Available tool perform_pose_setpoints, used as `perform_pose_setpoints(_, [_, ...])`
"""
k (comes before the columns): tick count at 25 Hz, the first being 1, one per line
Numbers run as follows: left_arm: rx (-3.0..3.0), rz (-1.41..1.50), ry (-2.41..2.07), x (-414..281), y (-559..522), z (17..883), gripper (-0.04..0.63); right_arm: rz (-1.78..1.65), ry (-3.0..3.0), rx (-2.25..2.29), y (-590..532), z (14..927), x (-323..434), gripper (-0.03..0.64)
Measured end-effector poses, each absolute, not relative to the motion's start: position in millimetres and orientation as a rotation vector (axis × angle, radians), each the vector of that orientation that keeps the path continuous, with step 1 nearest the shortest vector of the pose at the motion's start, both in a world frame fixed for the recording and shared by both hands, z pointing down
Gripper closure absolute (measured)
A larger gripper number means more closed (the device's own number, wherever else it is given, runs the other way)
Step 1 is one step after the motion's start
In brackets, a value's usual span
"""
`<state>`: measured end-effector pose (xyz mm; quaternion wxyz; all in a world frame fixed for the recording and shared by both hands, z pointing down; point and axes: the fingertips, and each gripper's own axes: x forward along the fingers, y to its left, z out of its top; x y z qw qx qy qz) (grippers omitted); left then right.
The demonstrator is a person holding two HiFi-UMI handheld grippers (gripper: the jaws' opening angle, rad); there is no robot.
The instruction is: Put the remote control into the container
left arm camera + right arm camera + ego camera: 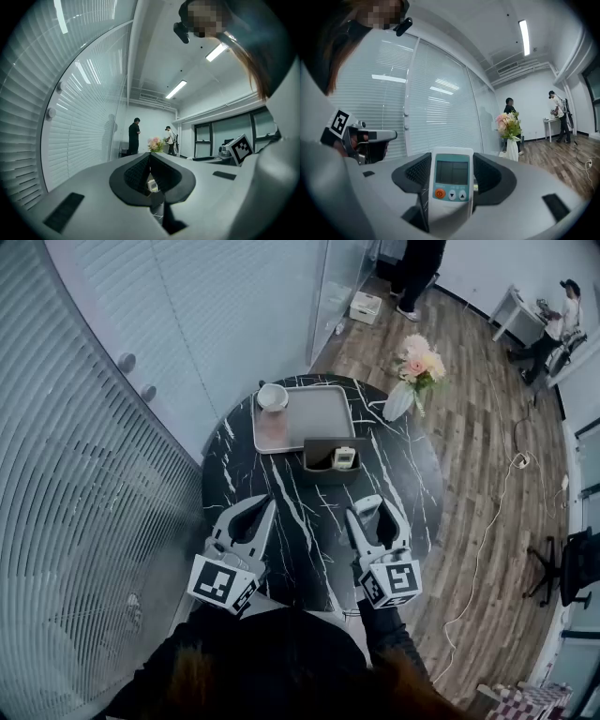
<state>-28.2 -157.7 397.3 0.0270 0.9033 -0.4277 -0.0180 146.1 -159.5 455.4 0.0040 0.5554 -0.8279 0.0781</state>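
Our right gripper (371,514) pinches the remote control (451,183) upright between its fingers, just short of the container (323,475). Our left gripper's (264,506) fingers are pressed together, empty.

The table (281,507) is black marble, run through with thin white veins. On it, the tray (323,409) is pale grey, the cup (273,401) has a white lid over a pinkish body, and the container (317,465) is dark charcoal.

The remote control (451,180) is white with a teal face, a dark grey screen, one orange button and two white arrow keys.

The left gripper (265,503) and right gripper (375,517) are light grey with black dimpled pads (490,176). Their marker cubes (223,583) show black squares on white.

At the table's far edge, pink and cream flowers (419,360) with green leaves rise from a white vase (398,401). Around the table, the floor (469,474) is brown wood planking and the blinds (84,474) are pale grey slats.
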Motion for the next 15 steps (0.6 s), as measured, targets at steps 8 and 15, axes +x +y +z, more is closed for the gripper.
perform_pose_setpoints(8, [2.781, -0.070, -1.317, -39, -163, 403, 0.586, 0.182, -2.683, 1.822, -175, 415, 135, 0.337])
perform_pose_setpoints(15, [2.771, -0.059, -1.332, -56, -173, 399, 0.586, 0.119, -2.668, 1.882, -214, 403, 128, 0.337])
